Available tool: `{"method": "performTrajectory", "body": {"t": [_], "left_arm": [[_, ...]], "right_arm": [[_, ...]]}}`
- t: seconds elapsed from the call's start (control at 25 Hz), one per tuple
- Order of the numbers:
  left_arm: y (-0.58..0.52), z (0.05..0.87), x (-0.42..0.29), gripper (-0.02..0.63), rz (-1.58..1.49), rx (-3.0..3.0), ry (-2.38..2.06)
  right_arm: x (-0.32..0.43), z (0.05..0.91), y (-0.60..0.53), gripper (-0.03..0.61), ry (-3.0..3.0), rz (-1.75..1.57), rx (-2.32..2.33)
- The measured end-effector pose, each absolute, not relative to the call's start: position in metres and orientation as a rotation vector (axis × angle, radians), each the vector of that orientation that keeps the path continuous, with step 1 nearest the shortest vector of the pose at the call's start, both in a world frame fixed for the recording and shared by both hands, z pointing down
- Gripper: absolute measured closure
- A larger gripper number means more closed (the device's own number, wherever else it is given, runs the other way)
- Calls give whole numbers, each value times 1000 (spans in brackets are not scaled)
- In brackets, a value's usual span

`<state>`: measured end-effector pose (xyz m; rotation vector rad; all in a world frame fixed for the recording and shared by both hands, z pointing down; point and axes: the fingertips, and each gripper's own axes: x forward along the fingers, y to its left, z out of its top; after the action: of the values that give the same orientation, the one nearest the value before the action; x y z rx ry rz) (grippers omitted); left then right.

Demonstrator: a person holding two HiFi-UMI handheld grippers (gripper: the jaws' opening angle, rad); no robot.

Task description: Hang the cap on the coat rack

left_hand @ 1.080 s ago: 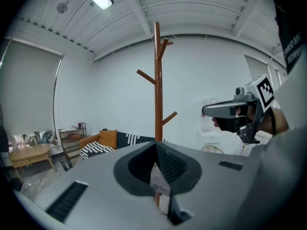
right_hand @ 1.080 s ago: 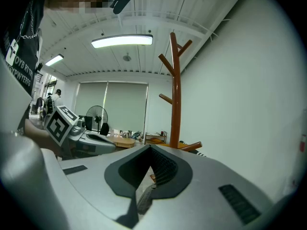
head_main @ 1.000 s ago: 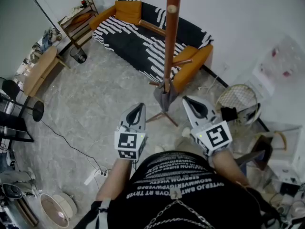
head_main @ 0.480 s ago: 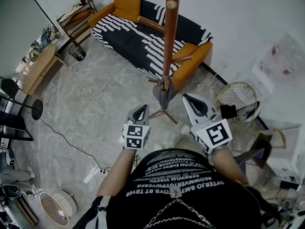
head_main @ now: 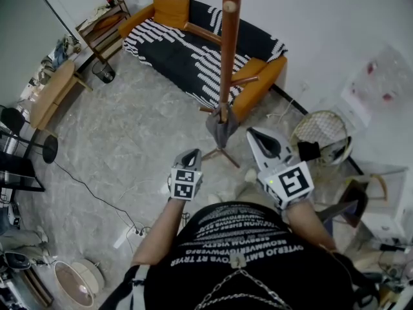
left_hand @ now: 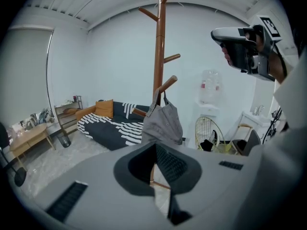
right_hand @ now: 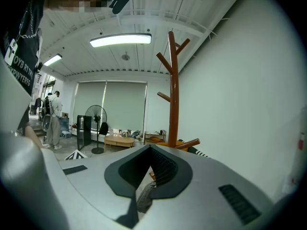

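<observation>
A grey cap (head_main: 222, 128) hangs low on the brown wooden coat rack (head_main: 227, 57), close to its feet in the head view. The left gripper view shows the cap (left_hand: 162, 122) hooked over a slanted peg (left_hand: 167, 84). My left gripper (head_main: 192, 154) is shut and empty, held short of the rack and to its left. My right gripper (head_main: 254, 134) is just right of the cap, apart from it, with its jaws together and nothing held. From the left gripper view the right gripper (left_hand: 218, 34) shows high at the right.
An orange sofa with a black-and-white striped throw (head_main: 193, 50) stands behind the rack. A wooden table (head_main: 55, 95) and shelf are at the left. A round wire fan (head_main: 322, 134) and chair (head_main: 358, 202) are at the right. A cable and power strip (head_main: 122, 239) lie on the floor.
My left gripper has dropped lower and drawn back from the rack, looking smaller in the head view. The right gripper and the cap have stayed where they were.
</observation>
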<state>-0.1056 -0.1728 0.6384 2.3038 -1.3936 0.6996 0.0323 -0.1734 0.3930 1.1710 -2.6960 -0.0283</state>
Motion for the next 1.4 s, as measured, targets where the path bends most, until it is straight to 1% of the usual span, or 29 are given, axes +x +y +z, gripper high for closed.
{"method": "performTrajectory", "body": {"t": [1.4], "left_arm": [[-155,681,-104,611,777,2250,-1334]], "right_arm": [[33,397,-171,575,-2693,-3,1165]]}}
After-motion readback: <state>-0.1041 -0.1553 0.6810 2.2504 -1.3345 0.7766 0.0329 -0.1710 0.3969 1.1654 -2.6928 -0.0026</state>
